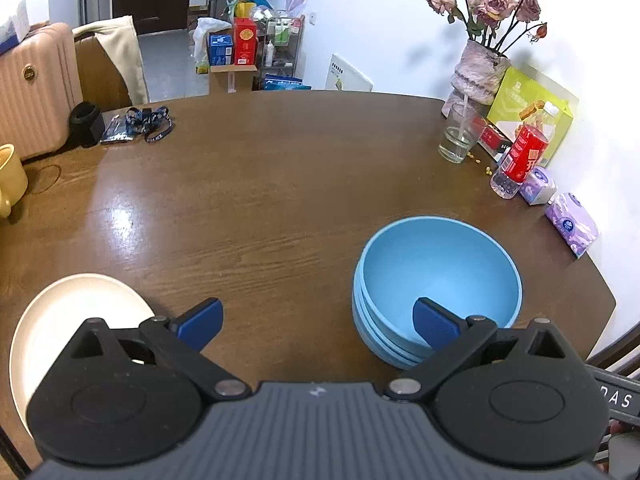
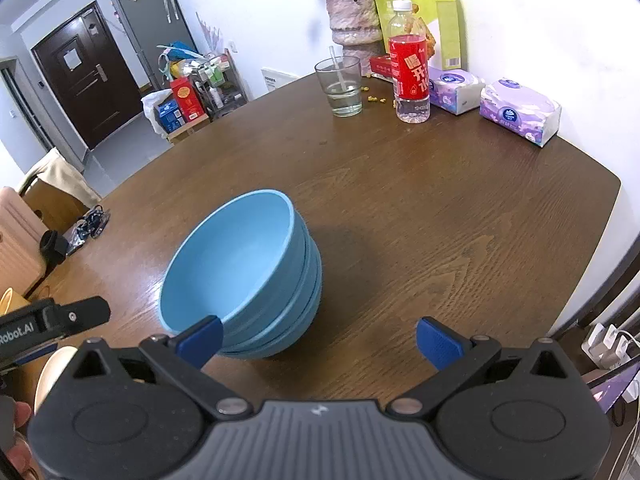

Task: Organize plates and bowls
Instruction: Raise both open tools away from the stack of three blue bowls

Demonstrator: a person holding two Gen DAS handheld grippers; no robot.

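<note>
brown wooden table (image 1: 280, 184), both tools low over its near edge. stack of blue bowls (image 1: 436, 292) nested upright, looks like 3, sitting near the front of the table; cream plate (image 1: 76, 320) flat on the wood well to its left, partly hidden under the left gripper (image 1: 318, 322). left gripper jaws spread wide, holding nothing; its right blue pad shows in front of the bowl stack, contact not clear. right gripper (image 2: 318, 340) also wide open and empty, its left pad at the near rim of the stack, touching or not i cannot tell. far right edge crowded: drinking glass (image 2: 343, 88) with a straw, red-labelled bottle (image 2: 410, 68), 2 tissue packs (image 2: 520, 112), vase of dried roses (image 1: 480, 68), green box behind. far left: blue lanyard (image 1: 150, 122), black pouch, yellow mug at the edge. middle of the table bare between the stack and that clutter.
</note>
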